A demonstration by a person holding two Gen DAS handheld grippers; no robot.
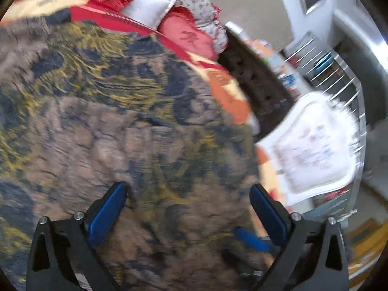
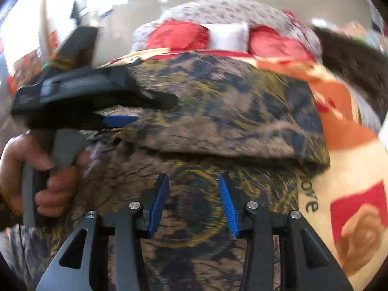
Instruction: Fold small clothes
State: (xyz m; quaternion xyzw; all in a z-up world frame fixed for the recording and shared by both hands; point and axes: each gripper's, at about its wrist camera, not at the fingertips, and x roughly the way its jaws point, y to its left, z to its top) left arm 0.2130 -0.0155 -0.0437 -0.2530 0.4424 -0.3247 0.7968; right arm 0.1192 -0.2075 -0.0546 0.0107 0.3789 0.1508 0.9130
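Note:
A brown, yellow and dark blue patterned garment (image 1: 116,126) lies spread on a bed and fills most of the left wrist view. In the right wrist view the garment (image 2: 218,111) shows a folded upper layer lying over a lower layer. My left gripper (image 1: 188,194) is open just above the cloth, with nothing between its blue pads. It also shows in the right wrist view (image 2: 121,118) at the left, held by a hand over the fold's left end. My right gripper (image 2: 194,194) is open above the lower layer, empty.
The bed has a cream, orange and red blanket (image 2: 349,169) with the word "love". Red pillows (image 2: 177,34), a white pillow (image 2: 228,36) and a flowered cushion (image 2: 230,9) lie at the head. A white cloth (image 1: 312,145) and a dark bed frame (image 1: 254,72) are at the right.

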